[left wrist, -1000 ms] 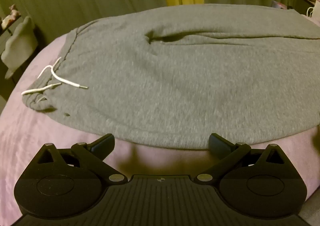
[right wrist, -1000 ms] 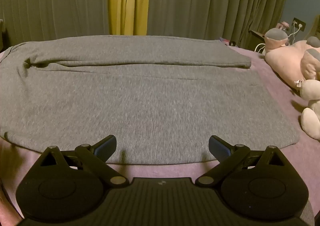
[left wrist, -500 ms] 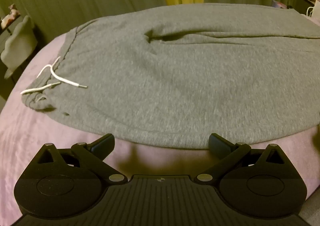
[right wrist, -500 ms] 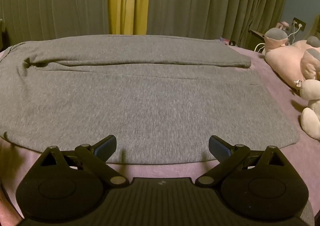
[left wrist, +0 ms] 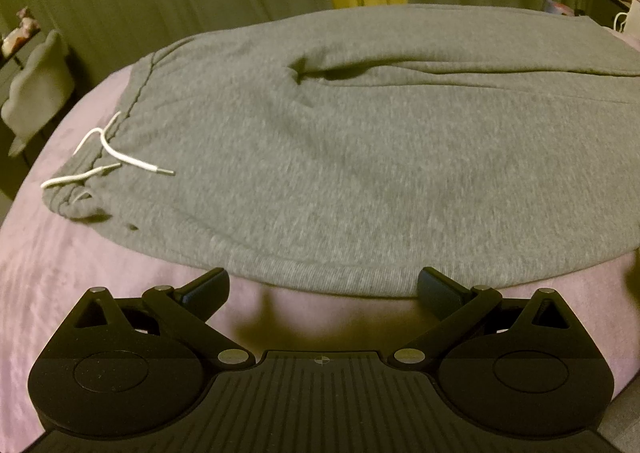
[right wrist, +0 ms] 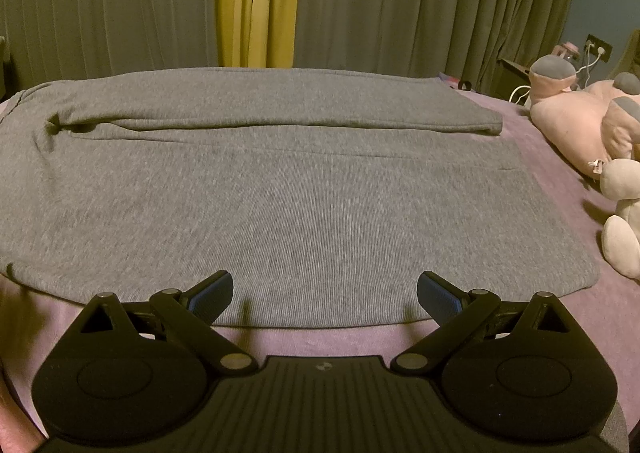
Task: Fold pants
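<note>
1. White drawstring [left wrist: 108, 157] lies at 9 o'clock on the waistband.
2. Grey pants [left wrist: 360, 157] lie flat across the purple bedspread [left wrist: 80, 273].
3. Left gripper [left wrist: 323, 287] is spread wide, empty, at the near hem.
4. Right gripper [right wrist: 325, 295] likewise gapes empty.
5. Pink plush toy [right wrist: 580, 113] sits at 3 o'clock.

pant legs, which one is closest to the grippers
The front pant leg, lying flat with its long edge just ahead of both open grippers; the other leg lies beyond it by the curtains.
</note>
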`<state>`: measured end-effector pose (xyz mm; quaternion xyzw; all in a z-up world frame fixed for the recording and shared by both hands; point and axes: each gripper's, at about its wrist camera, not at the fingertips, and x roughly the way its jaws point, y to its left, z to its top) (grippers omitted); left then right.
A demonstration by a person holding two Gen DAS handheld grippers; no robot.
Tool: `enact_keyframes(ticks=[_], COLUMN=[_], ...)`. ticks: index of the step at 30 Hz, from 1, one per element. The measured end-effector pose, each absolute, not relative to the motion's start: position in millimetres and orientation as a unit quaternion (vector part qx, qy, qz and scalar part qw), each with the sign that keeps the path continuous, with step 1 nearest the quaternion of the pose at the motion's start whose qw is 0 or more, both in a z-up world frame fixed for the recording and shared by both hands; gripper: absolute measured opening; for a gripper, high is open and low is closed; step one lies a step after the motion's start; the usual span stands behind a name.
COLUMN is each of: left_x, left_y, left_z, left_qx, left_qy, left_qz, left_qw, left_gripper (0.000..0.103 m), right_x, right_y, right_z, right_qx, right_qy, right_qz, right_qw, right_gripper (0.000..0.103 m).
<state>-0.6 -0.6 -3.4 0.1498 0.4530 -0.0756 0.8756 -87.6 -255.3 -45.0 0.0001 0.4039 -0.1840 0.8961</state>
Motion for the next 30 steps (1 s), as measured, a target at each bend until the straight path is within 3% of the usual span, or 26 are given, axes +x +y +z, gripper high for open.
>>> enact_keyframes(ticks=[20,30], left_x=[-2.3,0.2], left_y=[1.6,-0.1], left_z=[-4.8,-4.9], left_qx=[0.151,0.156], left_qy=[0.454,0.458], left_qz=[-0.075,-0.074], left_qw=[0.875,0.872], left_gripper=[0.103,0.103], right_x=[-91.1,-90.3], right_y=[-259.0,-285.2], right_z=[-40.5,-35.4], right_qx=[0.010,0.097], right_qy=[0.399,0.403], right_qz=[-0.179,-0.178], right_qw=[0.899,0.893], right_gripper=[0.099,0.099])
